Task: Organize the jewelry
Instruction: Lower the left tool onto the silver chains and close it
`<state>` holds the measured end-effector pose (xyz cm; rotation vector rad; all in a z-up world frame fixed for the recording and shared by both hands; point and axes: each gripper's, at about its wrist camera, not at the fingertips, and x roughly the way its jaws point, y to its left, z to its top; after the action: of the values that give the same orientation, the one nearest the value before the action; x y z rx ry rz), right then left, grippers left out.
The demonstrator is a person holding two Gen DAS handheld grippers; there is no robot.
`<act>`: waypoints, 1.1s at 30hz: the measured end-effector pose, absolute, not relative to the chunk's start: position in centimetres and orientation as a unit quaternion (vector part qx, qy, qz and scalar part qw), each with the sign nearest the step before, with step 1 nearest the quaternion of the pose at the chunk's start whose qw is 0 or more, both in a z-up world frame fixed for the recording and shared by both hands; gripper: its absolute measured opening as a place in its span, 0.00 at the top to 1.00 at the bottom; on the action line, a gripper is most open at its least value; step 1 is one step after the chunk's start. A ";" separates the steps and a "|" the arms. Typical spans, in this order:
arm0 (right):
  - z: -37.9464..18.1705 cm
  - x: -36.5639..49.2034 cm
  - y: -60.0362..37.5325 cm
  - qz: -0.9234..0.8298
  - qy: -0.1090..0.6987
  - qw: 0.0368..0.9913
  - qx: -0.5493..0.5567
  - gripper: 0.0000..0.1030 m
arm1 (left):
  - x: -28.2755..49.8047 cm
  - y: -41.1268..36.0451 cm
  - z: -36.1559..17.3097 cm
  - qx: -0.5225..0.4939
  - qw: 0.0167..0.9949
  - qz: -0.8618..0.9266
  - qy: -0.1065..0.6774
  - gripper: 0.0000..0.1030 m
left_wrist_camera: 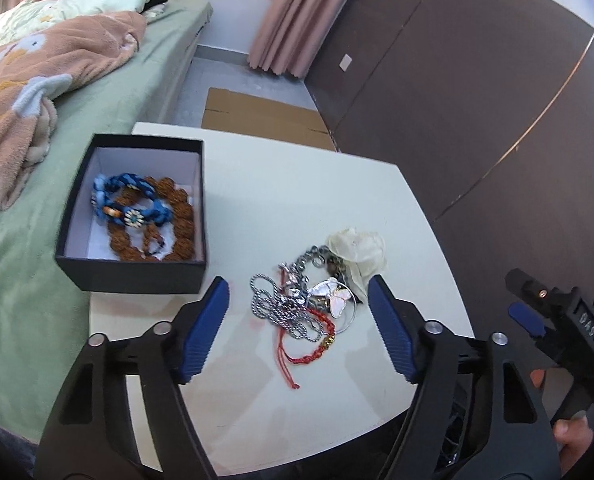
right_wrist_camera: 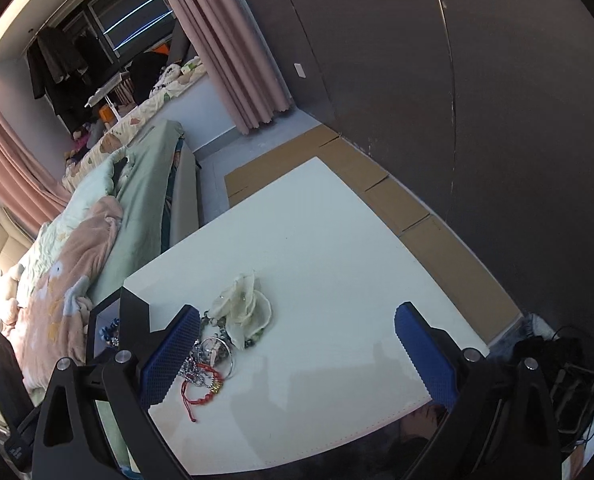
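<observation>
A black box with a white lining stands at the table's left edge. It holds a blue braided bracelet and a brown bead bracelet. A tangled pile lies on the white table: silver chain, red cord bracelet, butterfly pendant, cream fabric flower. My left gripper is open and empty, its fingers astride the pile just above it. My right gripper is open and empty, over the table to the right of the pile; it also shows in the left wrist view.
A bed with green sheet and pink blanket runs along the table's left side. Flat cardboard lies on the floor behind the table. A dark wardrobe wall stands to the right. Cables lie on the floor at the right.
</observation>
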<state>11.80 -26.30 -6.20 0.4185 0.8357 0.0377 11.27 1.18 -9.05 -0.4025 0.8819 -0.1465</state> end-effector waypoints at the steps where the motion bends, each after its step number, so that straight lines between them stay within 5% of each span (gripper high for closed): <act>1: -6.3 11.9 -26.7 0.020 0.404 0.891 0.206 0.07 | 11.4 0.7 -9.3 -0.191 0.880 -0.073 0.428 0.36; 15: -6.7 13.2 -29.4 0.065 0.434 0.875 0.205 0.08 | 14.5 -3.6 -12.1 -0.171 0.857 -0.089 0.477 0.63; 33: -8.6 15.8 -26.8 0.117 0.474 0.846 0.214 0.42 | 16.7 -2.4 -15.2 -0.155 0.843 -0.014 0.514 0.83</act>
<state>15.79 -26.77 -8.55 0.4512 0.9999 0.2475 16.71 -2.39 -15.17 -0.3265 1.0858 -0.0303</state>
